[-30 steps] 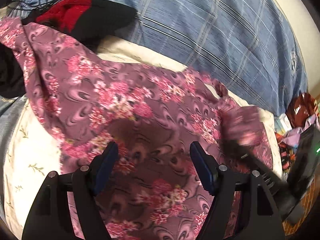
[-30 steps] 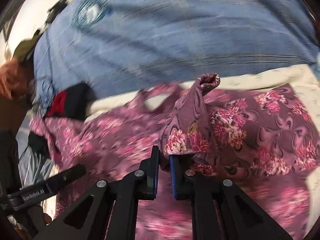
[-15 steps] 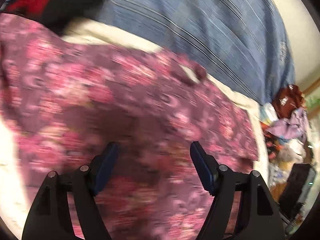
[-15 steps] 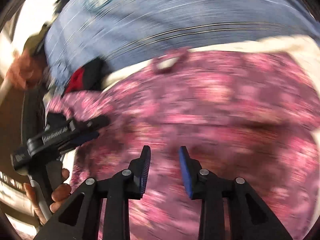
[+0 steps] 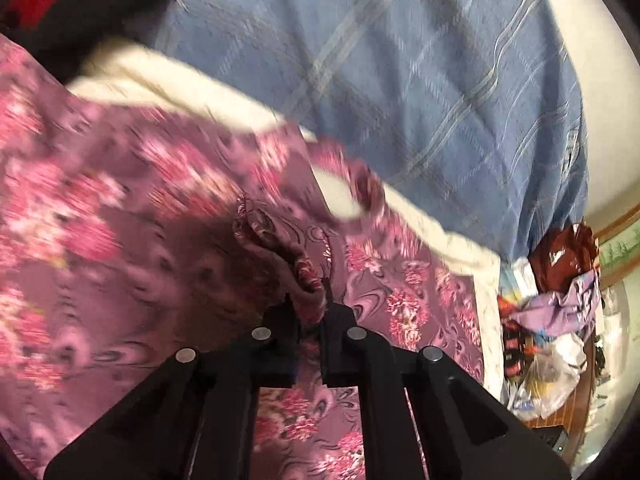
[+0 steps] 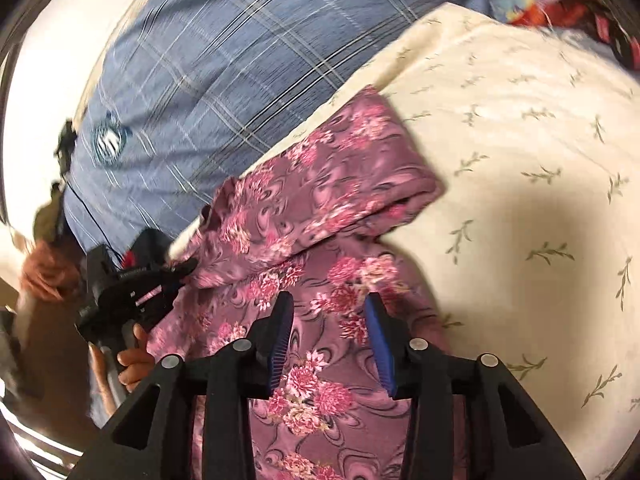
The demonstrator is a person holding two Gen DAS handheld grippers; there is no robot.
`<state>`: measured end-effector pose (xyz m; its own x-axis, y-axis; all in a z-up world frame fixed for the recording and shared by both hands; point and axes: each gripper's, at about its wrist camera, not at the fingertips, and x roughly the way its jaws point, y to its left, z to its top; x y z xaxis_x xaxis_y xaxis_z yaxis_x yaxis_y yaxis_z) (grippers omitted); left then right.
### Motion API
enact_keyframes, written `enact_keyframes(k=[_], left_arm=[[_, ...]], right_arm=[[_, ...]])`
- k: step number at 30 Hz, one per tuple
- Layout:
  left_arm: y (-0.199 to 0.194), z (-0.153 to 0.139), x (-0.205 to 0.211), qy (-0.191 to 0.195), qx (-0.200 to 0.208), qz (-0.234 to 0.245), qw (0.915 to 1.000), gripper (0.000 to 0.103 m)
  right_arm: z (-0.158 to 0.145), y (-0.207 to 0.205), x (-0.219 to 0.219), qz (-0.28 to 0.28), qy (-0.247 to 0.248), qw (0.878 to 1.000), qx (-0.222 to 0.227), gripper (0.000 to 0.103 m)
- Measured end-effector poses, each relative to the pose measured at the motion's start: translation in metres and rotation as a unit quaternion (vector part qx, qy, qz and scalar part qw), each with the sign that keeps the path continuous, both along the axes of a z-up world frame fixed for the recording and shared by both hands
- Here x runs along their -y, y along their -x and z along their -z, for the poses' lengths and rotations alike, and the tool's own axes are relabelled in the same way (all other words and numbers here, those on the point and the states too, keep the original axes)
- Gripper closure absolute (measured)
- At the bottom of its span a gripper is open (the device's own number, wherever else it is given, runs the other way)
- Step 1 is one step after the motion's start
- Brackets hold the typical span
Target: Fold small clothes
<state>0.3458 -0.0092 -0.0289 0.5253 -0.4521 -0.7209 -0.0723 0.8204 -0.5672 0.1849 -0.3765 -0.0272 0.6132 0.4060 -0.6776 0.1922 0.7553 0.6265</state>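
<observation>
A mauve garment with pink flowers (image 5: pixel 140 208) lies on a cream leaf-print sheet (image 6: pixel 532 168). My left gripper (image 5: pixel 310 312) is shut on a bunched fold of the garment and lifts it slightly. In the right wrist view the garment (image 6: pixel 320 208) lies folded over itself, and the left gripper (image 6: pixel 176 270) shows at the left, pinching the garment's edge. My right gripper (image 6: pixel 328 324) is open and empty, just above the garment's lower part.
A blue plaid blanket (image 5: pixel 420 80) lies behind the sheet. A black and red garment (image 5: pixel 60 4) sits at the far left. A pile of bags and clutter (image 5: pixel 552 300) lies off the bed's right side.
My left gripper went from open to shut on a fold of the garment. My right gripper let go of the fabric it held, opened, and swung right over the sheet.
</observation>
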Motion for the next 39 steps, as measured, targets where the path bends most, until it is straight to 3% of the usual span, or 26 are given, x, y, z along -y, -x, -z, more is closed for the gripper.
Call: enact_keyframes(k=[3,6,10,14,17,18,19,22,25,28,29,30,32,35,38,39], left_arm=[[0.008,-0.011,-0.019,-0.009,0.018,-0.017,0.9997,0.098],[0.014,-0.007,-0.034,-0.017,0.012,-0.018,0.9996,0.098],[0.026,0.002,-0.055,-0.035,0.019,-0.042,0.9983,0.098],[0.027,0.018,-0.065,-0.018,0.007,-0.037,0.9991,0.098],[0.028,0.025,-0.066,-0.013,0.004,-0.037,0.9992,0.098],[0.027,0.027,-0.066,-0.010,0.002,-0.035,0.9993,0.098],[0.027,0.027,-0.065,-0.009,0.001,-0.032,0.9995,0.097],[0.022,0.035,-0.067,-0.022,-0.015,-0.041,0.9988,0.094],[0.022,0.036,-0.074,-0.008,-0.027,-0.037,0.9989,0.093],[0.036,0.019,-0.096,0.021,-0.016,-0.060,0.9979,0.084],[0.043,0.009,-0.105,0.028,0.006,-0.074,0.9969,0.074],[0.047,-0.002,-0.110,0.026,0.029,-0.084,0.9957,0.057],[0.050,-0.019,-0.111,0.009,0.069,-0.086,0.9938,0.035],[0.042,-0.016,-0.090,-0.040,0.071,-0.058,0.9950,0.034],[0.023,0.018,-0.065,-0.078,0.004,-0.026,0.9966,0.034],[0.017,0.031,-0.060,-0.094,-0.025,-0.019,0.9951,0.040]], right_arm=[[0.006,-0.005,0.000,-0.004,-0.049,0.999,0.003,0.059],[0.011,-0.012,-0.010,-0.014,-0.090,0.996,0.005,0.056],[0.017,-0.030,-0.021,0.002,-0.109,0.994,0.002,0.056],[0.023,-0.044,-0.016,0.049,-0.119,0.992,-0.001,0.055],[0.026,-0.050,-0.012,0.096,-0.111,0.989,-0.007,0.066],[0.024,-0.053,-0.010,0.106,-0.102,0.989,-0.011,0.092],[0.020,-0.054,-0.009,0.108,-0.089,0.990,-0.009,0.098],[0.002,-0.051,-0.010,0.105,-0.044,0.993,0.032,0.099],[0.024,-0.057,-0.014,0.082,-0.029,0.996,-0.028,0.097],[0.018,-0.042,-0.016,0.072,-0.019,0.997,-0.035,0.094],[0.012,-0.039,-0.019,0.067,-0.005,0.997,-0.037,0.091],[-0.001,-0.032,-0.025,0.058,0.015,0.998,-0.022,0.091],[-0.029,-0.028,-0.039,0.033,0.059,0.997,0.032,0.088],[-0.054,-0.040,-0.064,0.003,0.126,0.988,0.090,0.060],[-0.041,-0.062,-0.078,-0.005,0.153,0.985,0.080,0.060],[-0.034,-0.070,-0.081,-0.006,0.156,0.985,0.070,0.061]])
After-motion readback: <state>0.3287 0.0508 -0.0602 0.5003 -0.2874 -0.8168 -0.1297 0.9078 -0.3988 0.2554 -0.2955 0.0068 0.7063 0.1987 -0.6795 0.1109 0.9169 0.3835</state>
